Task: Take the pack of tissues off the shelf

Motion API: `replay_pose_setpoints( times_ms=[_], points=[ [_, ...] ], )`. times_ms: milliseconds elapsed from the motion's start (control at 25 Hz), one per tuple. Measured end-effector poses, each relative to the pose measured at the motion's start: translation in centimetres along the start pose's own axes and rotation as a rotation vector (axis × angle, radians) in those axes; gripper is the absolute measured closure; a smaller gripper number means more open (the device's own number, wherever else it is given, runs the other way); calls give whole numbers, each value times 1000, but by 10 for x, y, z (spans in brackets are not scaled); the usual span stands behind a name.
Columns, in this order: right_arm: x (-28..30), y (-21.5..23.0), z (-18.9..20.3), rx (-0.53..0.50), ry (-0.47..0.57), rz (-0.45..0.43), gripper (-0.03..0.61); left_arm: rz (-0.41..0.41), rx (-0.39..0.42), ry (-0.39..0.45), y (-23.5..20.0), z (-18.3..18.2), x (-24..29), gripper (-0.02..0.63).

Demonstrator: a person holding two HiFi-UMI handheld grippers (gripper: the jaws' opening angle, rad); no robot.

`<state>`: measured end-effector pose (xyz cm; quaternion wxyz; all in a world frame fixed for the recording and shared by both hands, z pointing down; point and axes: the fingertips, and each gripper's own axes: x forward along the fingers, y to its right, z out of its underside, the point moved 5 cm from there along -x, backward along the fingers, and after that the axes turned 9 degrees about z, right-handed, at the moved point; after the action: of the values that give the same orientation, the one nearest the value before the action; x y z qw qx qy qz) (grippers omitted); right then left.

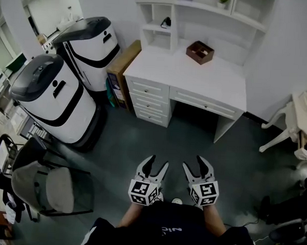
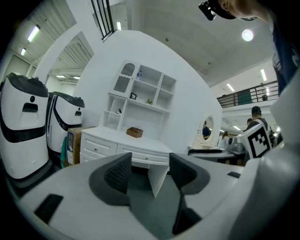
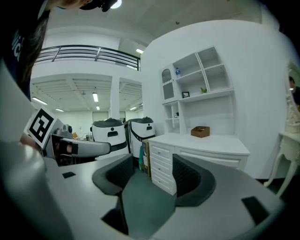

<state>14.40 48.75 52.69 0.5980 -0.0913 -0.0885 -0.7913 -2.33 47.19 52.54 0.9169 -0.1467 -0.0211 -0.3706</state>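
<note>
Both apart: left gripper (image 1: pixel 158 163), right gripper (image 1: pixel 193 165) | blue shelf item (image 3: pixel 177 71): gripper views only

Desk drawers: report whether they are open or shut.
Shut. In the head view every drawer front sits flush with the desk; none is pulled out.

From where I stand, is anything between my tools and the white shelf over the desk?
Only grey floor lies before the open left tool and right tool. The white desk stands under the white shelf, so you reach over its top, where a small brown wooden box sits. No tissue pack is discernible.
</note>
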Motion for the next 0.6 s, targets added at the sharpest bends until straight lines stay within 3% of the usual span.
replay_pose_setpoints(
  times_ms=[40,160,280,600],
  points=[
    [1,-2,0,-1,0,4,307,8,-3,-2,-3,0,-1,361],
    [6,-10,2,-3,-10,14,260,38,-8,-10,-12,0,-3,313],
    [14,-19,2,-15,-15,29,255,69,-7,-18,-22,-1,-7,310],
    [31,-37,3,-2,-21,55,258,54,-41,9,-54,-4,-19,310]
  ],
)
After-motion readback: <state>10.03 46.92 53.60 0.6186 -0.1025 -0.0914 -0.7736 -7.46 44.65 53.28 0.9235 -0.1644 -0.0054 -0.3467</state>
